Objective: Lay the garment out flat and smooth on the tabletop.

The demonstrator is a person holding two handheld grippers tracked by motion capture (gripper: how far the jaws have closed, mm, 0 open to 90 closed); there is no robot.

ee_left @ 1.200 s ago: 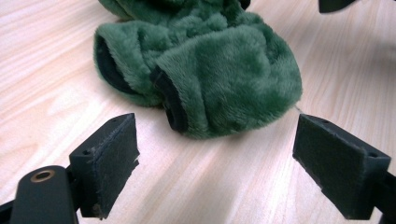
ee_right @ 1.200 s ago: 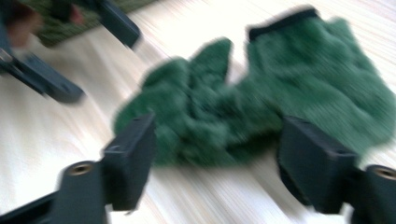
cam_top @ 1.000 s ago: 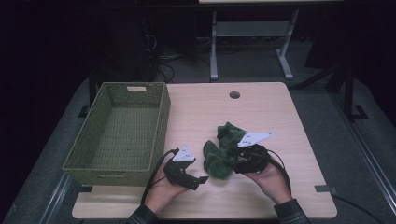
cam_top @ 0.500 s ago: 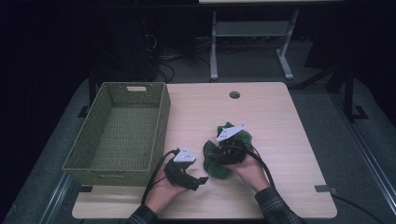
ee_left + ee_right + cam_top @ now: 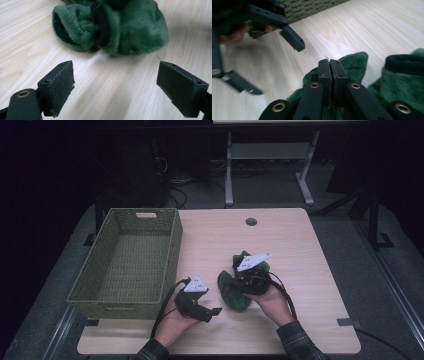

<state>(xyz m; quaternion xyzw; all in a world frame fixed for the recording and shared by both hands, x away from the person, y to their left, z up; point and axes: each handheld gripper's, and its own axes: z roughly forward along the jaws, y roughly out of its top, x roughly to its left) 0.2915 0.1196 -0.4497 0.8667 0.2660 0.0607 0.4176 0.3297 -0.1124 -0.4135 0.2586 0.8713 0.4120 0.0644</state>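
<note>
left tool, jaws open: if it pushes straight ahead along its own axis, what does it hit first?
Most likely the green plush slippers, straight ahead of the open left tool, with bare table between; exact depth is unclear.

Over on the left edge of the wooden table sits a green woven basket, long side running away from the camera, a handle slot in its far wall. There's a round hole near the table's far edge. Behind it, a grey metal stand on the dark floor.
</note>
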